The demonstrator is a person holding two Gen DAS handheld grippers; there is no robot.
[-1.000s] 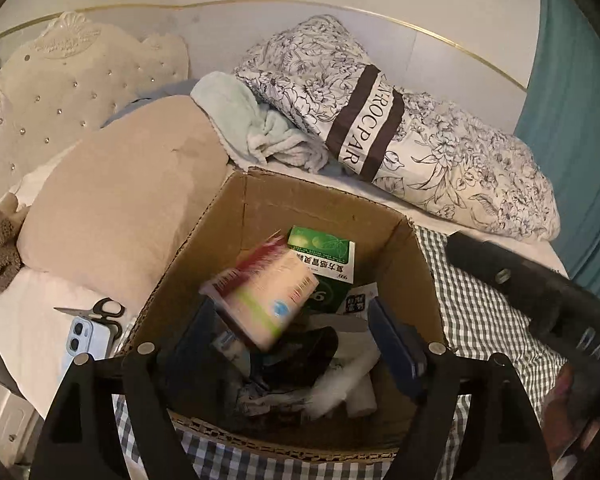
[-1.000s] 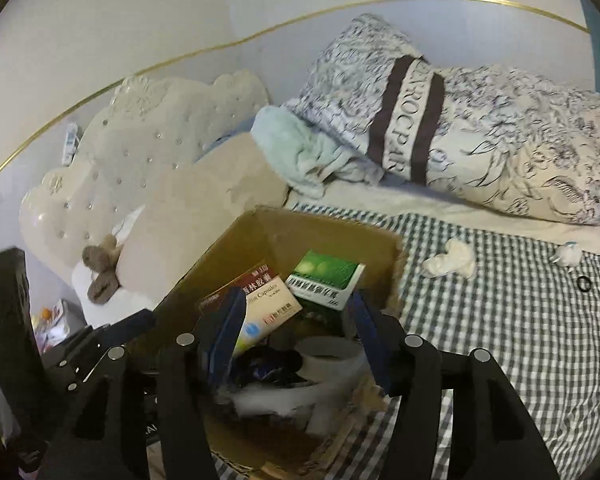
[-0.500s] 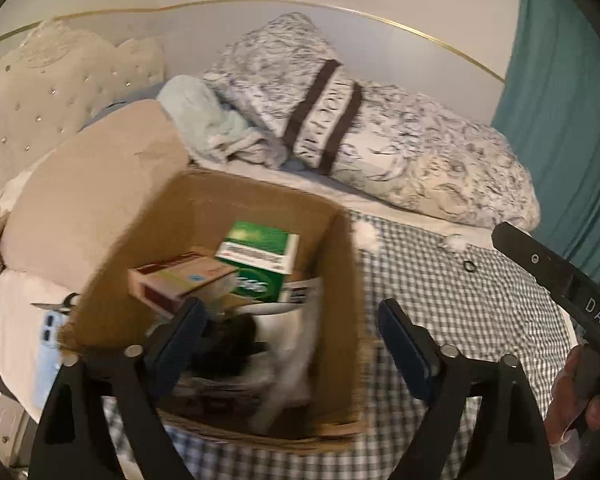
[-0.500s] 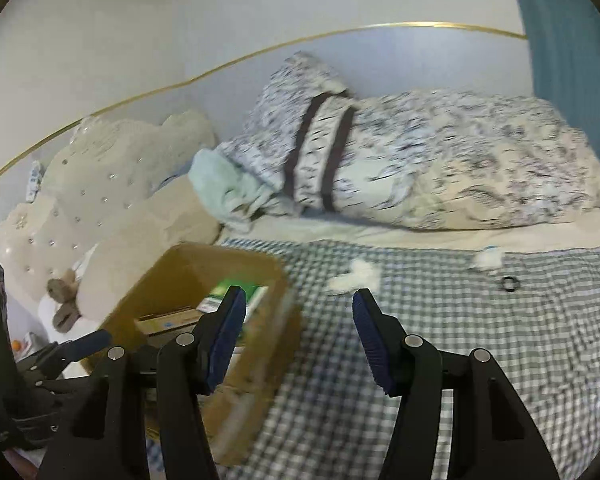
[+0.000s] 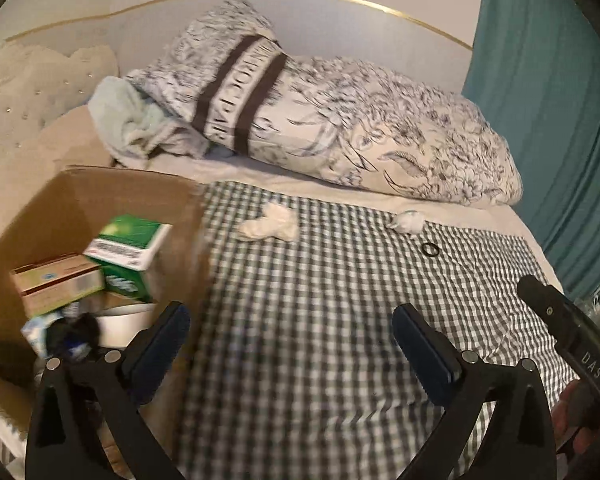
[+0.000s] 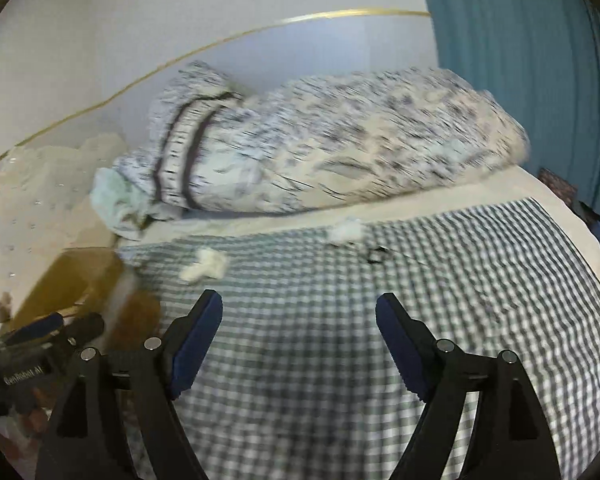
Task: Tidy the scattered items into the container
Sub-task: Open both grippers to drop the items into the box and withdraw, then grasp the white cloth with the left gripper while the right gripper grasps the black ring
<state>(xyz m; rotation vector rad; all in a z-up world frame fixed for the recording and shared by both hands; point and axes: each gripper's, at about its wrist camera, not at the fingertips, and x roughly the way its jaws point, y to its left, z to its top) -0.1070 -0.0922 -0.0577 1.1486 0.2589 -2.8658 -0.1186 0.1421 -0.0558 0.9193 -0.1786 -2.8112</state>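
A: State of each claw?
B: Left gripper (image 5: 291,330) and right gripper (image 6: 299,320) were both spread wide, holding nothing.
A: Item locations relative to the cardboard box (image 5: 80,192)?
B: Crumpled tissue (image 5: 269,222) lay just right of it; black ring (image 5: 430,249) lay farther right.

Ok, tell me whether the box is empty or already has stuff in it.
Not empty. The box holds a green carton, a tan carton and crumpled items beneath; how full it is cannot be told.
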